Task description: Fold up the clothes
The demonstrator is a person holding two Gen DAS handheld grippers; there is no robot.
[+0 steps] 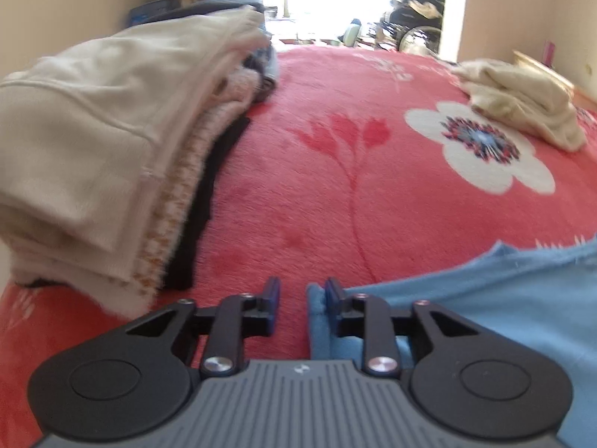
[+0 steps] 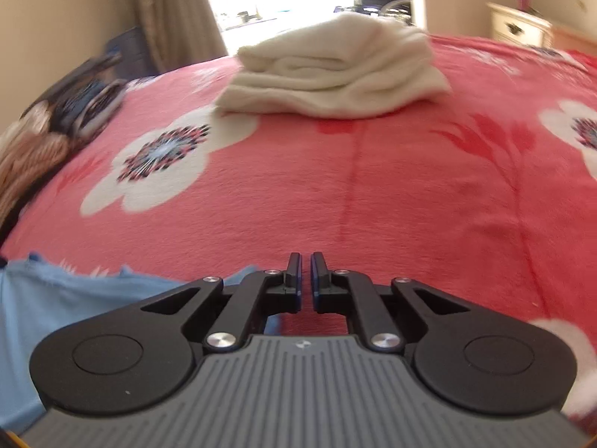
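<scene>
One light-blue garment [image 1: 503, 310] lies flat on the bed's near edge, soft knit with a slightly frayed hem, likely laid out for folding. The left tool [image 1: 293, 295] is spread above its corner, a blue fold touching one finger but not pinched. The right tool [image 2: 306, 274], pressed nearly together, holds nothing; blue cloth sits beneath its left side. The plush red floral blanket [image 1: 335, 205] carries a neat folded stack [image 1: 93, 142] of cream, knit and black items, and a cream towel-like bundle [image 2: 335, 74] farther off.
</scene>
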